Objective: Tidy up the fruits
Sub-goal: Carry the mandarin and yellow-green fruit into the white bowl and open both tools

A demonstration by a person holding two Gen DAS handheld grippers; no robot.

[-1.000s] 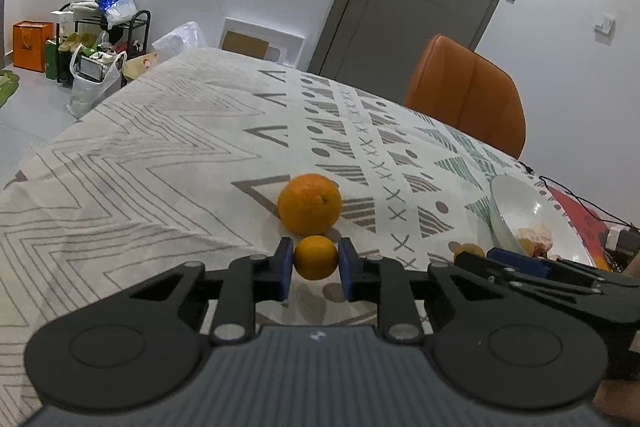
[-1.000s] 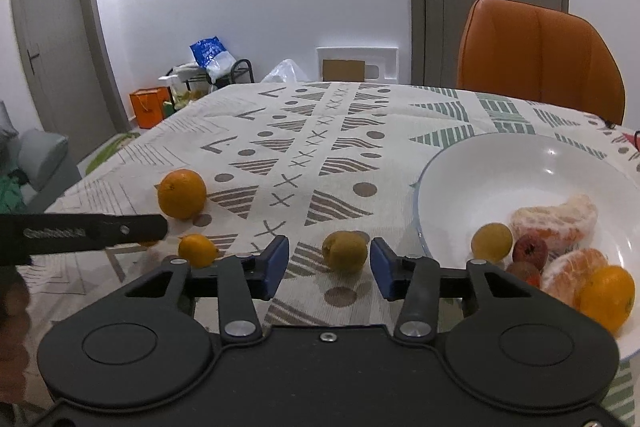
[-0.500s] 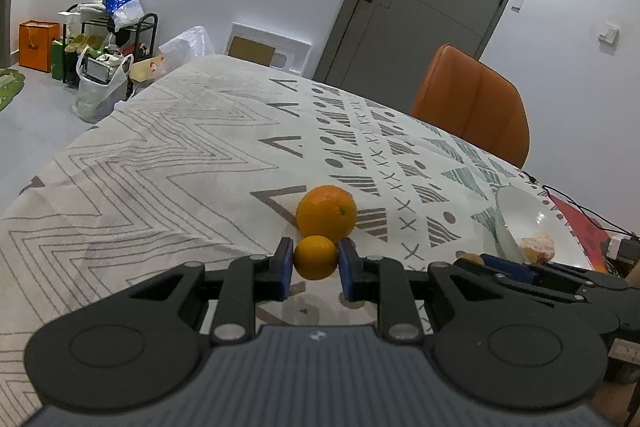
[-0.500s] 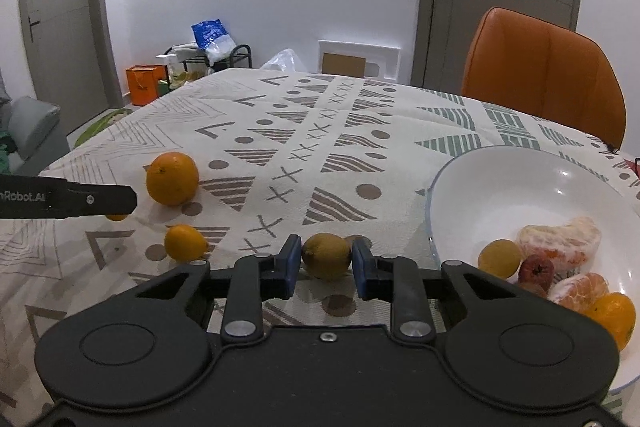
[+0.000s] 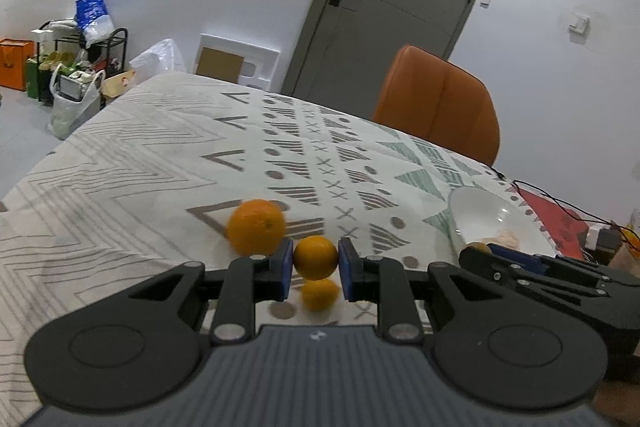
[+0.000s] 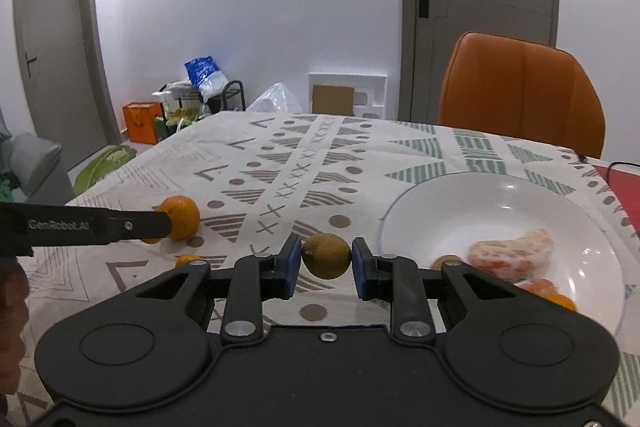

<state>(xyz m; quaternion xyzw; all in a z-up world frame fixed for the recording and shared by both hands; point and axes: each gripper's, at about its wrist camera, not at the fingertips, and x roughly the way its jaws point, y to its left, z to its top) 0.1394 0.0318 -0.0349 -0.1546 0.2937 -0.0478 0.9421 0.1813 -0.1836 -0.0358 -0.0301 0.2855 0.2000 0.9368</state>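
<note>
My left gripper [image 5: 316, 258] is shut on a small orange fruit [image 5: 316, 256] and holds it above the patterned tablecloth. Another small orange fruit [image 5: 319, 294] lies on the cloth just below it, and a large orange [image 5: 256, 226] sits to the left. My right gripper [image 6: 326, 259] is shut on a brownish-yellow fruit [image 6: 326, 255], lifted left of the white bowl [image 6: 440, 199]. The bowl holds a peeled citrus piece [image 6: 512, 254] and several small fruits. The left gripper's side [image 6: 92, 226] shows in the right wrist view, in front of the large orange [image 6: 182, 211].
An orange chair [image 6: 520, 91] stands behind the table's far edge. A red mat [image 5: 556, 223] and cables lie right of the bowl. Bags and a rack [image 5: 80, 67] stand on the floor to the far left. The tablecloth [image 5: 160, 163] stretches away to the far edge.
Both grippers have risen with their fruits off the cloth. The right gripper closed on the brownish fruit. A second small orange fruit now shows under the left gripper.
</note>
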